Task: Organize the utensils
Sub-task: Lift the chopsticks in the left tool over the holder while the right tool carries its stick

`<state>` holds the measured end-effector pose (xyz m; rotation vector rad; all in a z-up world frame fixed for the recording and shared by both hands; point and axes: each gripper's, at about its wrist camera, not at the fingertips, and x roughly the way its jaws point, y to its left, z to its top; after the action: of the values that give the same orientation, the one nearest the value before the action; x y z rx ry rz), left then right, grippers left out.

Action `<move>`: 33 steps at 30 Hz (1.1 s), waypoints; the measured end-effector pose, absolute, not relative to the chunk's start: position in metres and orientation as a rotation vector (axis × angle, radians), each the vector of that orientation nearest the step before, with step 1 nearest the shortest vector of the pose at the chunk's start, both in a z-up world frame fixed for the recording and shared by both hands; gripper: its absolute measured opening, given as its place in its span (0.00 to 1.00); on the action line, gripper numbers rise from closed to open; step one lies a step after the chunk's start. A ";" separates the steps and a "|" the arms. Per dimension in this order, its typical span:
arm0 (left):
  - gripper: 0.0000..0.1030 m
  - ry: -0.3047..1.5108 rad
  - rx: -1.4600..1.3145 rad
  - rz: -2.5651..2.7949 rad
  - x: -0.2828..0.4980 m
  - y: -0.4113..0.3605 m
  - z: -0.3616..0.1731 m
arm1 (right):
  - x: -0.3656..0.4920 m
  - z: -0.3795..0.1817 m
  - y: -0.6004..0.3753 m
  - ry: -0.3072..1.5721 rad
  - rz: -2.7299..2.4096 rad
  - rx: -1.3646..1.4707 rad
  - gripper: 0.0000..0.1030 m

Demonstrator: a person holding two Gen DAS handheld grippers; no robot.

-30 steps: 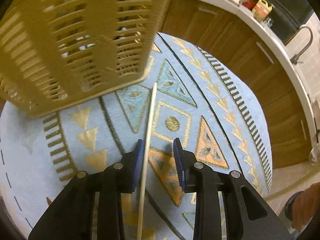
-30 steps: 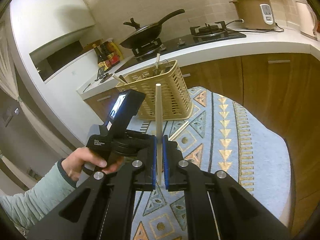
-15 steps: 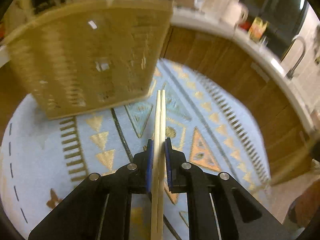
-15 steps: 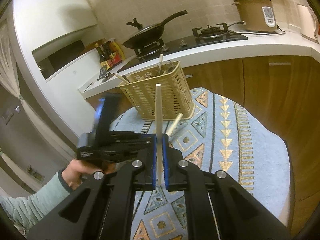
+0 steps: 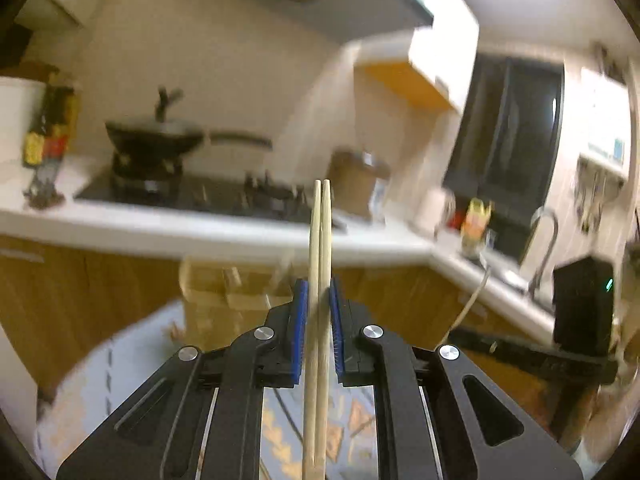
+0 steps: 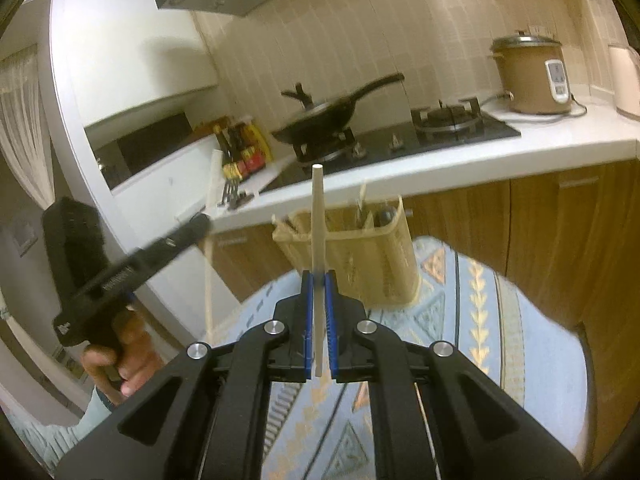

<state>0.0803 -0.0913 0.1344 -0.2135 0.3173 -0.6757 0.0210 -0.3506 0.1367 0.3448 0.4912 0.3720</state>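
The left gripper was clenched on a pair of wooden chopsticks. Its jaws had just been closing, and the two sticks lay side by side between the blue pads, pointing up and away from the camera. The left wrist view was blurred (the edges of most things behind were smeared), yet the grip itself showed clearly.

The right gripper was clamped tight on a single pale chopstick, which stood nearly upright between its pads and rose in front of the basket. Seen from the right wrist, the left gripper was at the left of the picture, held by a hand with a light green sleeve below it. Its pair of chopsticks showed there as a pale blurred line.

The yellow slotted utensil basket stood on a round table covered with a light blue cloth patterned with gold and orange triangles. Several utensils already stuck out of its top. In the left wrist view the basket sat low, just left of the gripper's fingers and partly hidden by them.

Behind the table ran a white counter over wooden cabinet doors. On it were a black pan on the stove, a brown rice cooker and some sauce bottles.
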 end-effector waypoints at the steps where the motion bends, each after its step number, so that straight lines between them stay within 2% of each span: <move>1: 0.09 0.283 -0.230 -0.661 0.083 -0.087 0.145 | 0.026 0.142 -0.351 0.481 0.371 0.348 0.04; 7: 0.09 0.166 -0.285 -0.627 0.110 -0.082 0.175 | 0.061 0.172 -0.349 0.422 0.353 0.362 0.04; 16: 0.09 0.065 -0.378 -0.597 0.173 -0.079 0.183 | 0.117 0.197 -0.331 0.350 0.269 0.331 0.04; 33: 0.10 0.097 -0.429 -0.438 0.248 -0.081 0.121 | 0.185 0.162 -0.287 0.349 0.196 0.203 0.04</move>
<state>0.2478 -0.0810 0.1206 -0.4288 0.0970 -0.4384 0.1845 -0.2873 0.1618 0.2033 0.3492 0.1963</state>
